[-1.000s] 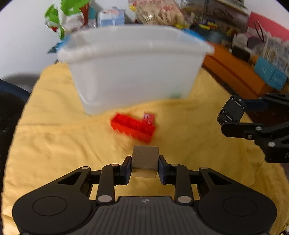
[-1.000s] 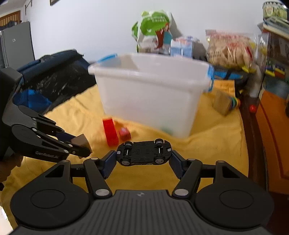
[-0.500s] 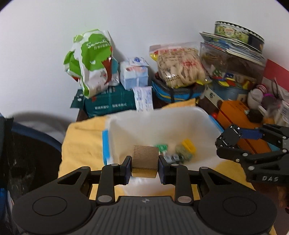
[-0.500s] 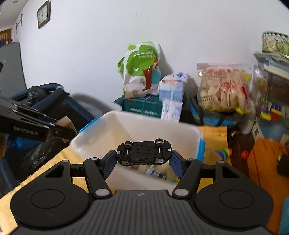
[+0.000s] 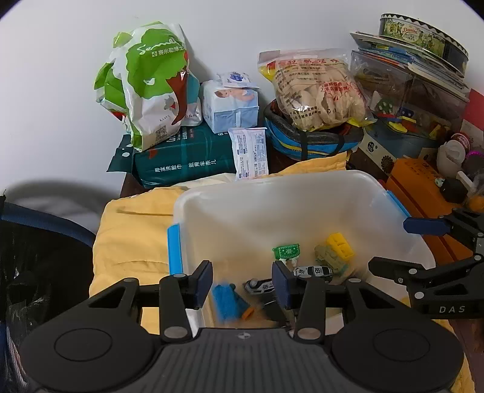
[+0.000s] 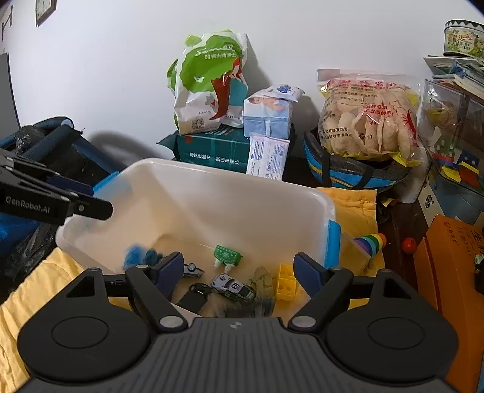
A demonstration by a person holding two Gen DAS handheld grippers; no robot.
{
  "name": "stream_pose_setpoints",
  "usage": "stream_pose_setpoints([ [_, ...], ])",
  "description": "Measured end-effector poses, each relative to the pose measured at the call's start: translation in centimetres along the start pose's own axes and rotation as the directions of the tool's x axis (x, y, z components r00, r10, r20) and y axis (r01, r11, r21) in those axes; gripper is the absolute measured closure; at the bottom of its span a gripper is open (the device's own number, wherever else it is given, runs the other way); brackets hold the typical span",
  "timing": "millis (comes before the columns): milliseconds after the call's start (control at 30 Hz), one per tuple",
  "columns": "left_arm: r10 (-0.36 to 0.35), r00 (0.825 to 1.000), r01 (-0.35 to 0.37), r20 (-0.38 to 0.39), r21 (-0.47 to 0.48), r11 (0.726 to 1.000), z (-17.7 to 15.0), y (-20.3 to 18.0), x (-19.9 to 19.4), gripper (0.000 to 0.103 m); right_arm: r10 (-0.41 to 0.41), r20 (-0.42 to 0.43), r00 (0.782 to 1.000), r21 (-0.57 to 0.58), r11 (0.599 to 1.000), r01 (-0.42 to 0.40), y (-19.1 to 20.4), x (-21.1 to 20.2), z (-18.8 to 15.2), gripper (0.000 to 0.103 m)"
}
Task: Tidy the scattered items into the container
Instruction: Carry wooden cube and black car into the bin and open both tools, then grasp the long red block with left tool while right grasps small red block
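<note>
A plain white wall (image 6: 121, 75) rises behind a yellow cloth (image 5: 133, 235), with a framed picture (image 6: 45, 10) hung high.

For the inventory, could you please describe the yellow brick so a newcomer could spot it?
Find the white plastic bin on the yellow cloth. On its floor, at the end with the blue latch, lies the yellow brick. It is the only yellow, studded block there.

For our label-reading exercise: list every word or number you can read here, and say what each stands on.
"Danisa": round green biscuit tin.
"DAS": black right gripper.
"GenRobot.AI": black left gripper.
"8": white toy car.
Chinese print on the dark green pack and clear cracker bag: too small.
</note>
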State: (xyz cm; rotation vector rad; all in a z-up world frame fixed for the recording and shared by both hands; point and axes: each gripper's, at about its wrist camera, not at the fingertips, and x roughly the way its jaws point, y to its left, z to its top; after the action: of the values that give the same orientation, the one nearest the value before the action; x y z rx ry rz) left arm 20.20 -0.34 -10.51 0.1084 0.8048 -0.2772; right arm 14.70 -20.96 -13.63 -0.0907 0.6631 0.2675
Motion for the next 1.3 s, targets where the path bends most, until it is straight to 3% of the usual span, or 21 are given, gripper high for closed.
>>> stream_pose_setpoints([
  [200, -0.004, 1.000, 0.004, -0.004, -0.004, 1.000, -0.5, 0.2, -0.5, 0.055, 0.030, 0.063, 0.998, 0.001, 1.000, -0.030, 0.2, -1.9, 0.1, 0.021],
  [333, -0.046, 0.999, 0.046, -0.008, 0.001, 0.999, -2.2, -0.5, -2.2, 0.055, 0.130, 0.135, 0.982, -0.088, 0.989, -0.118, 1.6, -5.0, -1.2, 0.024],
  [400, -0.044, 0.999, 0.044, -0.025, 0.001, 0.999, -3.9, -1.3, -2.8, 0.054, 0.166, 0.116, 0.979, -0.116, 0.982, -0.153, 2.2, -5.8, -2.8, 0.030],
  [467, -0.027, 1.000, 0.027, -0.012, 0.017, 0.999, -5.7, -2.4, -3.5, 0.042, 0.181, 0.069, 0.981, -0.121, 0.978, -0.172, 2.4, -5.7, -4.6, 0.034],
  [633, 0.000, 1.000, 0.000, -0.011, 0.043, 0.999, -9.0, -5.3, -4.0, 0.042, 0.207, -0.008, 0.978, -0.117, 0.971, -0.207, 2.0, -4.4, -7.9, 0.036],
  [900, -0.023, 0.994, 0.017, -0.111, -0.055, 0.998, -11.6, -6.7, 0.1, 0.042, 0.243, -0.028, 0.970, -0.142, 0.959, -0.245, 1.3, -2.4, -9.9, 0.039],
  [1067, -0.004, 0.995, -0.007, -0.102, -0.108, 0.994, -12.2, -7.1, 2.0, 0.042, 0.252, -0.016, 0.968, -0.180, 0.951, -0.251, 0.8, -2.2, -10.5, 0.039],
  [1300, 0.043, 0.988, -0.063, -0.147, -0.135, 0.989, -14.0, -7.7, 4.3, 0.042, 0.252, -0.024, 0.968, -0.170, 0.953, -0.252, -0.5, -2.3, -11.8, 0.039],
])
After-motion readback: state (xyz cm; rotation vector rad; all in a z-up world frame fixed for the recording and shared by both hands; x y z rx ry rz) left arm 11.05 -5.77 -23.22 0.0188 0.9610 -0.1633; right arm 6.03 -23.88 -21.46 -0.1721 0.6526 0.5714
